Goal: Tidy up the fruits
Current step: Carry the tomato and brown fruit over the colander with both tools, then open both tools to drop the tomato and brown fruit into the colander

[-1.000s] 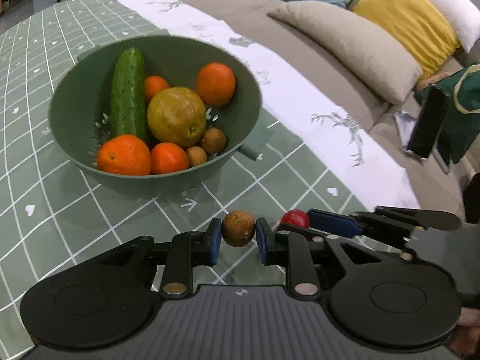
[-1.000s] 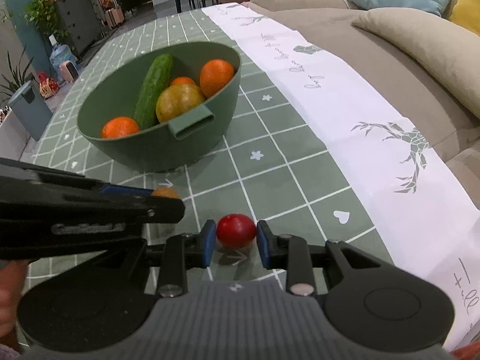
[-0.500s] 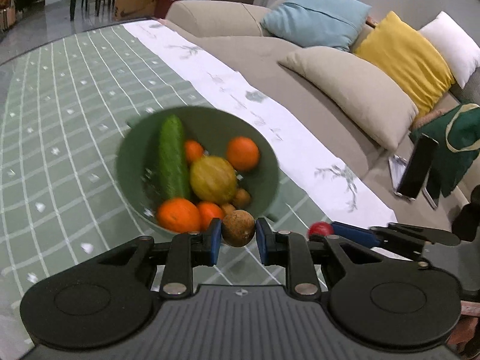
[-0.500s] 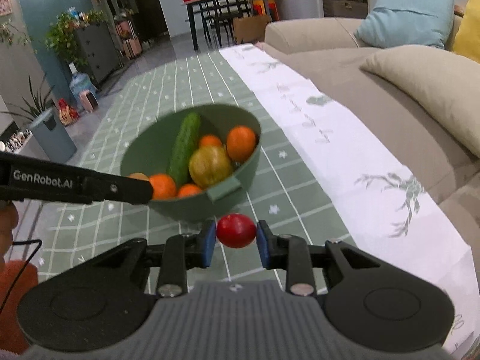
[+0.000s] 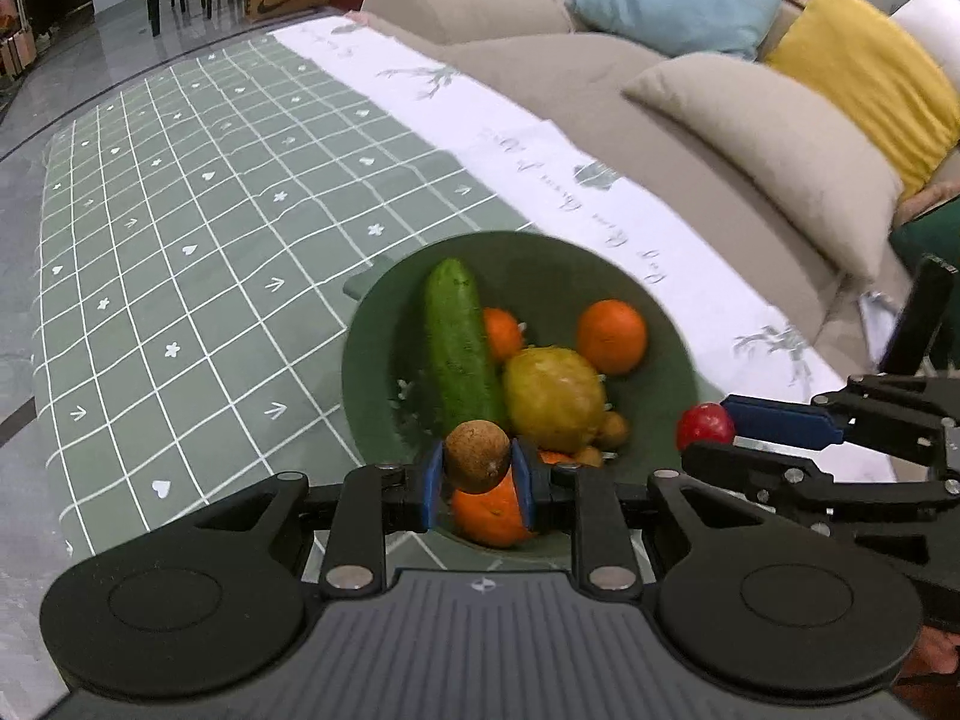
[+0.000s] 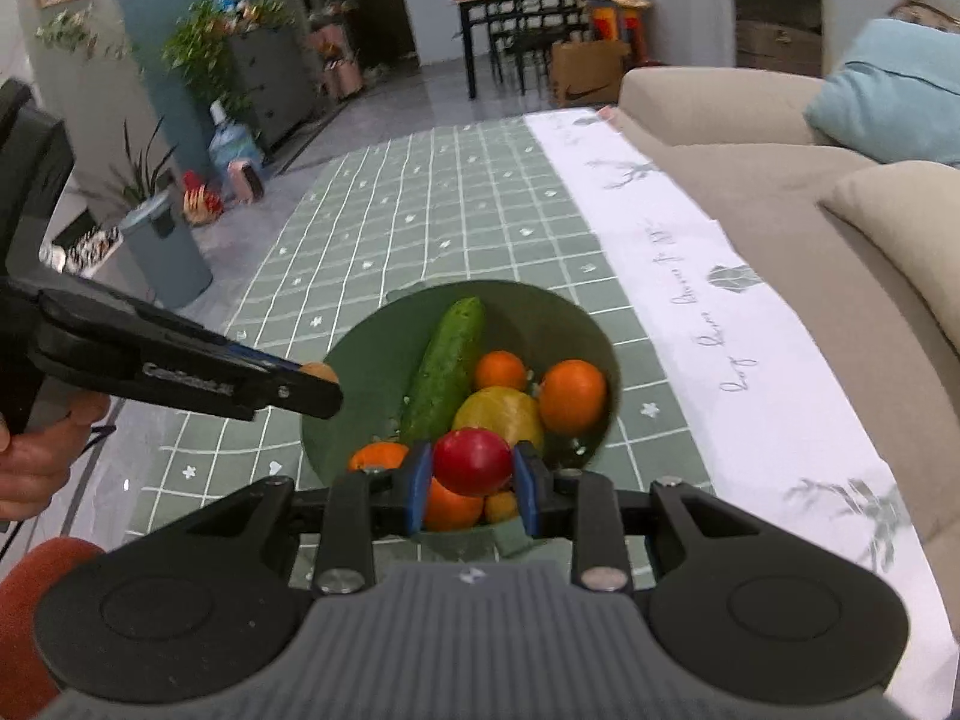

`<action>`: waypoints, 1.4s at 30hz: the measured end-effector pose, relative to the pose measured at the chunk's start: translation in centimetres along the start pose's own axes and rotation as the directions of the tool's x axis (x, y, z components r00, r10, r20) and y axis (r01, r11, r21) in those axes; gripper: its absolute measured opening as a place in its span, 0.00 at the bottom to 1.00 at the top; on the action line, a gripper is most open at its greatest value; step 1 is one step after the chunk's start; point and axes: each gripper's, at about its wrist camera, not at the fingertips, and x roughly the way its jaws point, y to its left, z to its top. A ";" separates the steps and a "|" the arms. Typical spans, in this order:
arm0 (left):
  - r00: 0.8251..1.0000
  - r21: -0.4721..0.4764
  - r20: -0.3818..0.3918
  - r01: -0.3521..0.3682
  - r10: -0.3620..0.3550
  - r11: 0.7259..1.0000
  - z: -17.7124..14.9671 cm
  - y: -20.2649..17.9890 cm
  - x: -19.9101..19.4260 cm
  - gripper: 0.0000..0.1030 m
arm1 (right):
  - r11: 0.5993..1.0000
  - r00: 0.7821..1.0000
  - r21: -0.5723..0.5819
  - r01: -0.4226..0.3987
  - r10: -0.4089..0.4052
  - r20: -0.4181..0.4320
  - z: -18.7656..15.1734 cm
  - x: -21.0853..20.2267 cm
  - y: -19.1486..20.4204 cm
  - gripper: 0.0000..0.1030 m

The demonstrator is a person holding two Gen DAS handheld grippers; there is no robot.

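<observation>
My left gripper [image 5: 477,477] is shut on a small round brown fruit [image 5: 477,455], held above the near rim of the green bowl [image 5: 372,360]. My right gripper [image 6: 472,480] is shut on a small red fruit [image 6: 472,459], also held above the bowl [image 6: 366,384]. The bowl holds a cucumber [image 5: 459,348], a yellow-green fruit [image 5: 552,397], several oranges [image 5: 611,336] and small brown fruits [image 5: 612,429]. The right gripper with its red fruit [image 5: 705,425] shows at the right of the left wrist view. The left gripper's fingers [image 6: 270,381] show at the left of the right wrist view.
The bowl stands on a green checked tablecloth [image 5: 180,240] with a white border [image 5: 540,138]. A beige sofa with cushions [image 5: 768,138] runs along the right side. A bin [image 6: 165,255], plants and a dining table [image 6: 516,6] stand on the floor beyond.
Both grippers have lifted with their fruits from table level and moved over the bowl, which now appears lower and under the fingertips.
</observation>
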 end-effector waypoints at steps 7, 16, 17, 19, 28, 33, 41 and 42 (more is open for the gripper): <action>0.997 0.058 -0.057 -0.057 0.060 0.997 0.5 -0.1 2.5 0.26 | 0.996 0.995 -0.088 0.002 -0.010 -0.097 1.0 3.4 0.6 0.25; 0.990 0.118 -0.115 -0.064 0.078 0.991 0.5 -0.3 5.2 0.26 | 0.988 0.982 -0.156 -0.007 -0.022 -0.188 1.1 6.1 0.1 0.25; 0.990 0.122 -0.117 -0.062 0.077 0.991 0.6 -0.3 5.3 0.26 | 0.988 0.981 -0.156 -0.013 -0.018 -0.195 1.1 6.2 0.0 0.25; 0.988 0.125 -0.134 -0.056 0.073 0.991 0.9 -0.2 5.5 0.26 | 0.987 0.977 -0.160 -0.023 -0.012 -0.212 1.2 6.6 -0.1 0.25; 0.979 0.168 -0.172 -0.084 0.113 0.982 1.0 0.1 6.9 0.27 | 0.980 0.959 -0.196 -0.045 -0.013 -0.284 1.3 7.9 -0.1 0.25; 0.977 0.171 -0.177 -0.088 0.118 0.981 1.2 0.1 7.1 0.31 | 0.978 0.953 -0.207 -0.039 -0.026 -0.302 1.5 8.5 -0.1 0.25; 0.978 0.191 -0.163 -0.100 0.132 0.976 1.1 -0.1 6.9 0.39 | 0.975 0.948 -0.221 -0.024 -0.048 -0.315 1.3 8.9 0.2 0.25; 0.978 0.191 -0.162 -0.100 0.132 0.977 1.1 -0.1 6.8 0.39 | 0.975 0.947 -0.219 -0.022 -0.050 -0.317 1.3 8.9 0.2 0.25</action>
